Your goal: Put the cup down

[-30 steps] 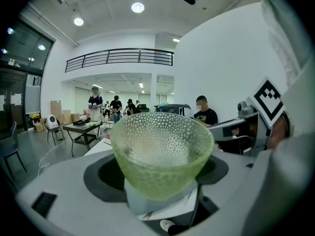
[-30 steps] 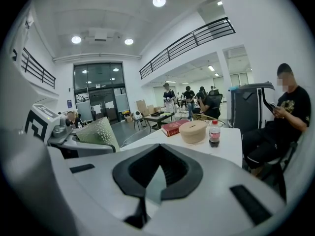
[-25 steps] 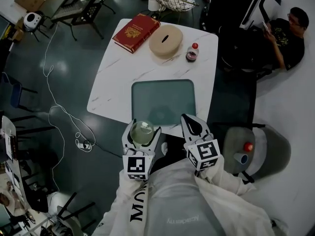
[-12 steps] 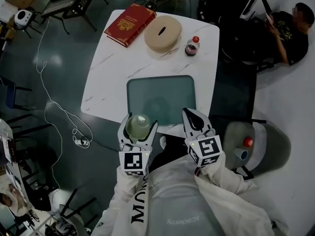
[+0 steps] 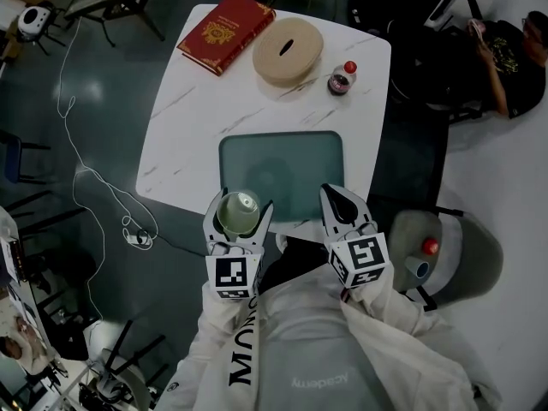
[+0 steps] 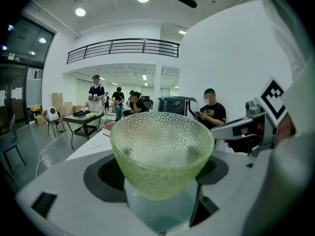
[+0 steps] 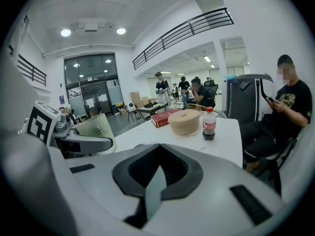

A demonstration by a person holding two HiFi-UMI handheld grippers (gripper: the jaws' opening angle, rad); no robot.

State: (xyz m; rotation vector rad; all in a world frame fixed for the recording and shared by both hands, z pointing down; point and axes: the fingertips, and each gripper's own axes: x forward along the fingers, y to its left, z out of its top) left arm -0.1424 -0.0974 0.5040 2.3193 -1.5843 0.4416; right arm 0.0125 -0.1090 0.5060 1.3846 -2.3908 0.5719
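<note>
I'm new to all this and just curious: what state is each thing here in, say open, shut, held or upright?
Cup: upright, looks empty, gripped.
Left gripper: shut on the cup.
Right gripper: shut, holding nothing.
Book: closed, flat on the table.
Bottle: upright, capped.
Round box: lid on.
Mat: lying flat on the table.

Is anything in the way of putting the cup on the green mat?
Nothing I can see. The cup, in the left gripper, hangs by the mat's near edge, and the mat looks bare.
</note>
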